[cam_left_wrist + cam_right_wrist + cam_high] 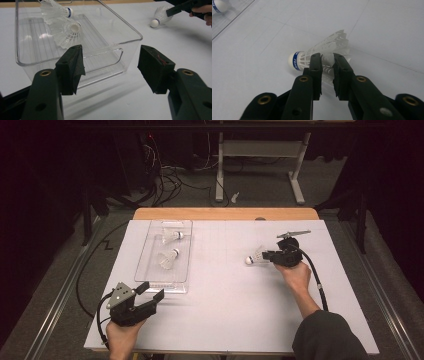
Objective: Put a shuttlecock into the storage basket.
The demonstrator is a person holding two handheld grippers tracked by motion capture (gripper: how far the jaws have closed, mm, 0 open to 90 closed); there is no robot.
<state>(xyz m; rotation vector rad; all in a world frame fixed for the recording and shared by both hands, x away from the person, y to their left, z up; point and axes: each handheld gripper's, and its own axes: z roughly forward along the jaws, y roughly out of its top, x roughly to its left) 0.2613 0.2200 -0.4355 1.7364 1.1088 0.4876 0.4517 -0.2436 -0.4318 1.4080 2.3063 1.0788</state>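
L gripper [152,292]: nearest cam, jaws wide apart, nothing held, just in front of clear bin [130,31]
bin: 2 shuttlecocks [66,31] inside, L half of table [225,320]
R gripper [327,58]: jaws nearly together, pinching skirt of 3rd shuttlecock [322,56]
3rd shuttlecock: lies on table, R of bin, well apart, cork pointing away from R gripper

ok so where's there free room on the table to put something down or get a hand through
Free: the white mat between the left gripper and the person's right forearm, and the strip between the clear bin and the loose shuttlecock. Crowded: inside the bin, with two shuttlecocks, and around the right gripper, pinching the loose shuttlecock's skirt.
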